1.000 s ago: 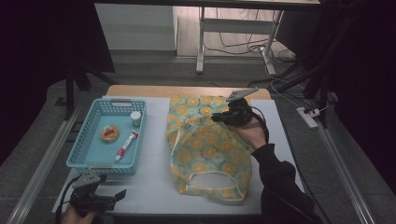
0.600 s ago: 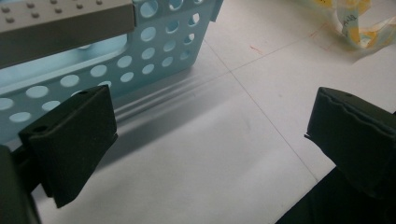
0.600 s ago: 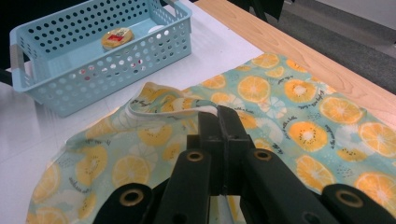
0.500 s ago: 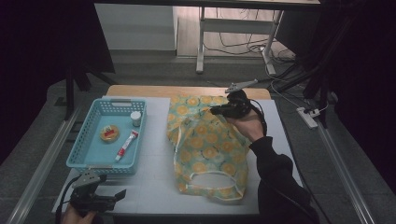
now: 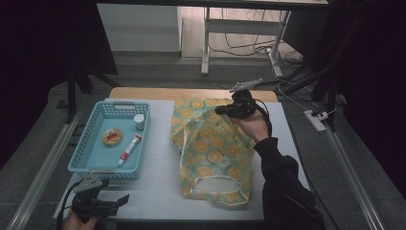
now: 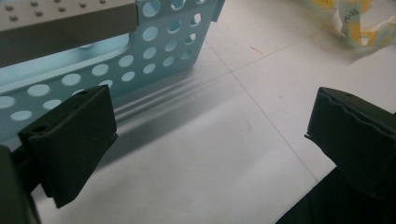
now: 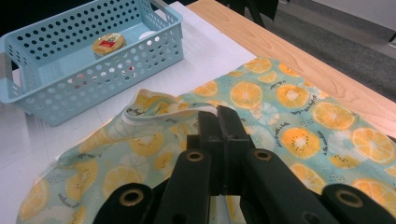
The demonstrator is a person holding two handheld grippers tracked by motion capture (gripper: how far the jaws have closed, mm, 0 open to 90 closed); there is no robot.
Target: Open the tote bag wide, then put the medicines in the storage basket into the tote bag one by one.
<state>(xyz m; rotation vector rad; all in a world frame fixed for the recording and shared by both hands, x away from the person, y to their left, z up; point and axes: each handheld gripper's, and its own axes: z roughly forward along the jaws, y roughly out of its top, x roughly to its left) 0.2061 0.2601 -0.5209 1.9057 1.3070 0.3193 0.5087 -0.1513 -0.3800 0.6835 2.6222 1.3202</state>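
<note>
A fabric bag (image 5: 210, 148) printed with orange slices lies on the white mat, its handle loop at the near end. My right gripper (image 5: 221, 110) is shut on the bag's far edge and holds that end raised off the table. In the right gripper view the jaws (image 7: 217, 114) are pressed together, with a fold of the bag (image 7: 289, 102) pinched at their tips. My left gripper (image 5: 125, 199) rests low at the table's front left corner, open with nothing between its jaws (image 6: 205, 135), just beside the blue basket (image 6: 154, 56).
The blue perforated basket (image 5: 81, 158) stands at the left and holds a round tin (image 5: 112, 136), a red and white tube (image 5: 130, 147) and a small white jar (image 5: 139, 121). A bare wooden strip (image 5: 143, 93) runs along the table's far edge. A power strip (image 5: 316, 120) lies on the floor at the right.
My right gripper has shifted a little toward the far left with the bag's edge in it, and the bag's far end has risen and bunched narrower. The left gripper has stayed put.
</note>
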